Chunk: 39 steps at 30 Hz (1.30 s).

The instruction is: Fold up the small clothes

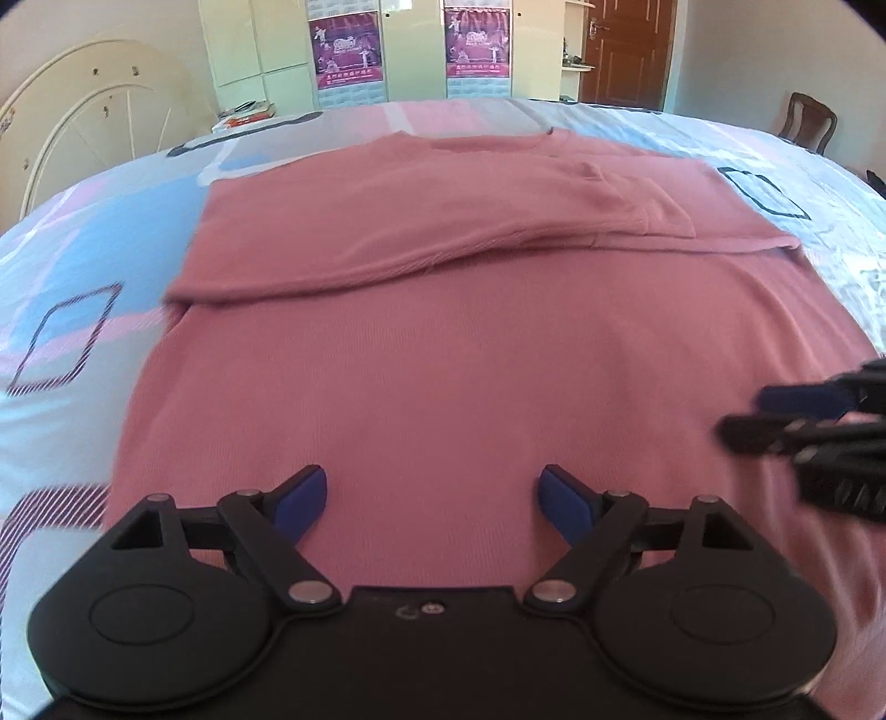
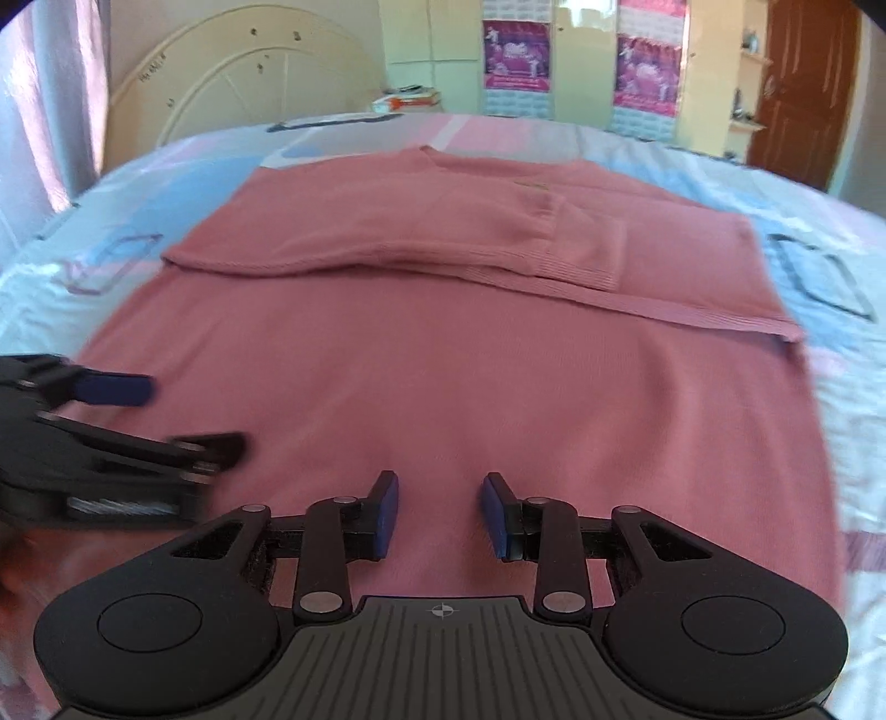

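A pink knit sweater (image 1: 443, 343) (image 2: 443, 365) lies flat on the bed, hem end towards me. Its sleeves (image 1: 443, 238) (image 2: 421, 243) are folded across the chest. My left gripper (image 1: 432, 484) hovers over the sweater's lower part, jaws wide apart and nothing between the blue pads. It also shows at the left edge of the right wrist view (image 2: 194, 415). My right gripper (image 2: 440, 490) hangs over the same lower part further right, jaws partly apart with only bare cloth seen through the gap. It enters the left wrist view from the right (image 1: 775, 412).
The bedsheet (image 1: 83, 249) (image 2: 830, 194) is pale blue and pink with square outlines. A cream headboard (image 1: 94, 111) (image 2: 249, 72) stands at the far left. Books (image 1: 246, 113) lie beyond the bed. A wardrobe with posters, a brown door (image 1: 626, 50) and a chair (image 1: 808, 122) are behind.
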{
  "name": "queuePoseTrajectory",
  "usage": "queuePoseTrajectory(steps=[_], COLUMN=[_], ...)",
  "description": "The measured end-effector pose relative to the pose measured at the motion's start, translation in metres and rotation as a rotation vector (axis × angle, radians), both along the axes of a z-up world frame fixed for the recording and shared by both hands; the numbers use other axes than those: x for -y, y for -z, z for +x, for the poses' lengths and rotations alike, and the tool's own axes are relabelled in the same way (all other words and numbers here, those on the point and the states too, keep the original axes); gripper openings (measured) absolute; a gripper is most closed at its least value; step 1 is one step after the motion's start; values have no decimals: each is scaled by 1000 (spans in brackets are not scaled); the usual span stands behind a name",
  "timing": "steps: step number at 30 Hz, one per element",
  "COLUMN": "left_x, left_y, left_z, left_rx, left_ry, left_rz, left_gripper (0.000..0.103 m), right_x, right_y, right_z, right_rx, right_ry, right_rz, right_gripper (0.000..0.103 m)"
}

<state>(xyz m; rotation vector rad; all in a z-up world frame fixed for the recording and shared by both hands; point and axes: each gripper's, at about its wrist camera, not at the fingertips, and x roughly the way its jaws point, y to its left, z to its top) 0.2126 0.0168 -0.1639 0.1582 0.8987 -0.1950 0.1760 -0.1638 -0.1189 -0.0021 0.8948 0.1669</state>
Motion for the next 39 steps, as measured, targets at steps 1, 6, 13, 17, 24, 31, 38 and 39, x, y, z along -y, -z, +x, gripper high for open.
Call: queuePoseTrajectory(steps=[1,6,13,17,24,31,38,39], left_x=[-8,-37,-32,-20,-28,-34,-41,-44], left_y=[0,-3,-20,-17,-4,-10,-13,-14], left_z=[-5,-28,-57,-71,-86,-92,-99,-100], left_rx=[0,2,3,-5,-25,-32,-38,-44], left_ry=[-2,-18,33,78,64,42,35,27], left_rz=[-4,-10,-57,-56,-27,-24,-32,-44], left_gripper=[85,85,83,83,84,86,86,86], right_x=[3,22,-2,-27,-18,-2,6,7], right_y=[0,0,-22,-22,-5,-13,-14,-14], right_z=[-5,-33,-67,-76,-96,-116,-129,-130], right_rx=[3,-15,19,2,-37,-16,-15,-17], right_ry=[16,111,86,41,96,151,191,195], right_rz=[-21,-65,15,17,2,-17,-34,-41], right_gripper=[32,33,33,33,34,51,51,51])
